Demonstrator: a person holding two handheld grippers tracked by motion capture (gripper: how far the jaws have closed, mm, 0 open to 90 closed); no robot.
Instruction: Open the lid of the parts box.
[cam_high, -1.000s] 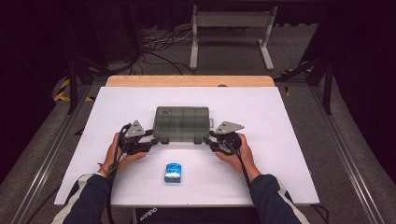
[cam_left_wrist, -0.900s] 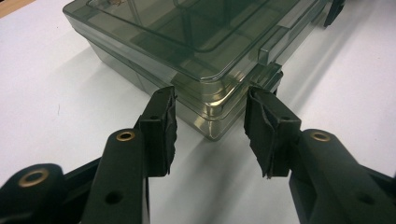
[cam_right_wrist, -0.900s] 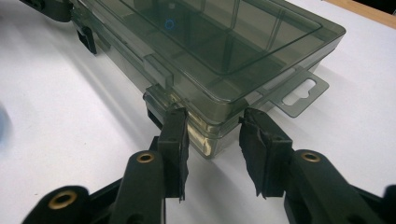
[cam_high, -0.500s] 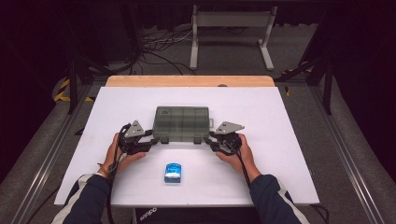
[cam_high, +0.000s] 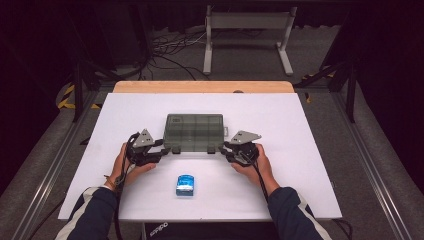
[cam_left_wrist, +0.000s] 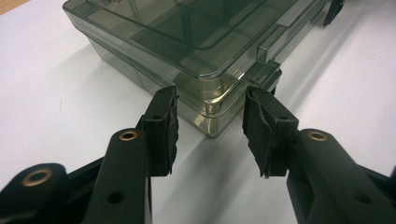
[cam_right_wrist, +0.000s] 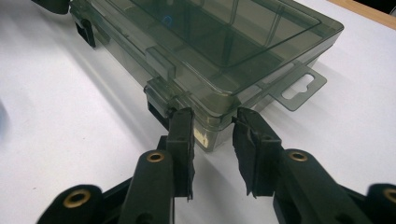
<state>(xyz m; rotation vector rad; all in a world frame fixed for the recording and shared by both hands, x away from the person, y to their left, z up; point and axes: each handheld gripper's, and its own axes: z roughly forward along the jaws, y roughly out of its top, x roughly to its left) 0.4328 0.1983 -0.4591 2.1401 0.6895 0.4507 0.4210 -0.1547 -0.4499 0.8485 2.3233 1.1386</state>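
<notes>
One smoky-grey, see-through plastic organiser box (cam_high: 194, 132) lies flat near the middle of the white table top (cam_high: 310, 130), its lid shut and its long side facing the person. Through the lid its dividers show as several compartments; nothing can be made out inside them. A flat hang tab (cam_right_wrist: 299, 88) sticks out from one short end.

The left gripper (cam_left_wrist: 210, 116) sits at the box's near-left corner, jaws apart, with that corner between the pads; whether the pads press on it cannot be told. The right gripper (cam_right_wrist: 214, 128) sits at the near-right corner beside a black latch (cam_right_wrist: 156, 109); its jaws have just been closing with the corner between them, and a narrow gap shows at each pad.

One small blue and white packet (cam_high: 185, 184) lies alone towards the table's near edge, well apart from the box, between the person's two forearms.
</notes>
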